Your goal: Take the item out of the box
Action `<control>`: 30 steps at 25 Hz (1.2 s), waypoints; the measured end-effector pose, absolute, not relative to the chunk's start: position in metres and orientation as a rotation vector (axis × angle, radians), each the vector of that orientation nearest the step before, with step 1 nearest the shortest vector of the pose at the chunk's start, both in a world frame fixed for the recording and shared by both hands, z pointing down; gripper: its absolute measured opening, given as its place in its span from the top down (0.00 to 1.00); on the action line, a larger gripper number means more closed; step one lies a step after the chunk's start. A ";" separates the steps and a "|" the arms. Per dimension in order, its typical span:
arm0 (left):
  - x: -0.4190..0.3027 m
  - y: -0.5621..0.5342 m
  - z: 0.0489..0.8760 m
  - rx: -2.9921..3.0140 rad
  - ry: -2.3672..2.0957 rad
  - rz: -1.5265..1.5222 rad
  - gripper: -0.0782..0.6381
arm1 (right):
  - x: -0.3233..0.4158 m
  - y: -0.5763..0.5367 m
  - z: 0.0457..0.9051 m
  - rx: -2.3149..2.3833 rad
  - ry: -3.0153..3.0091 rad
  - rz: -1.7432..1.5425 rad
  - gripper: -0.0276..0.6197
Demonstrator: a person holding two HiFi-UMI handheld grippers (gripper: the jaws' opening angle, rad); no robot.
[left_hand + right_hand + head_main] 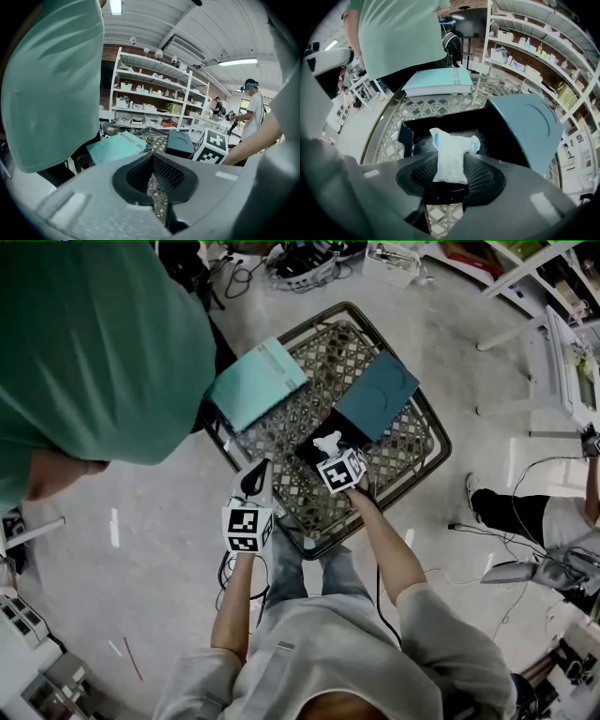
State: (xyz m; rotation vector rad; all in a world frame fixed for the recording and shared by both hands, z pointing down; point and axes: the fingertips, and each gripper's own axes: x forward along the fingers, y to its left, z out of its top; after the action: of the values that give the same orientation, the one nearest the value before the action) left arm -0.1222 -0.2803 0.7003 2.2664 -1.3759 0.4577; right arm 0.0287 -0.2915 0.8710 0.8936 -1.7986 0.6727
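On the table point(412, 442), the open box point(497, 129) is set directly under the right gripper point(450, 174), and the item point(451, 152) is lodged in it, between that claw's jaws. The lid point(534, 126) is placed just right of the claw, against the box. A flat pack point(438, 79) is laid beyond the claw, to its left. The left gripper point(255, 479) is found left of the claw, over the table's near rim.

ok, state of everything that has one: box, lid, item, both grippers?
dark box: open, lid off.
lid: off, lying on the lattice table next to the dark box.
white packet: pinched in the right gripper, over the open box.
light teal box: closed, flat on the table.
right gripper: shut on the white packet.
left gripper: shut, empty.
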 end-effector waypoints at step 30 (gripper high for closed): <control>-0.107 -0.279 0.681 2.321 -1.377 0.447 0.89 | 0.067 -0.297 0.746 1.322 -2.059 0.472 0.72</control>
State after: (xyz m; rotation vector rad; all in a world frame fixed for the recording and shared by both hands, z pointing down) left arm -0.1073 -0.2787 0.6811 2.3206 -1.3773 0.4472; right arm 0.0670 -0.2972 0.7461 1.3217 -2.0592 0.4724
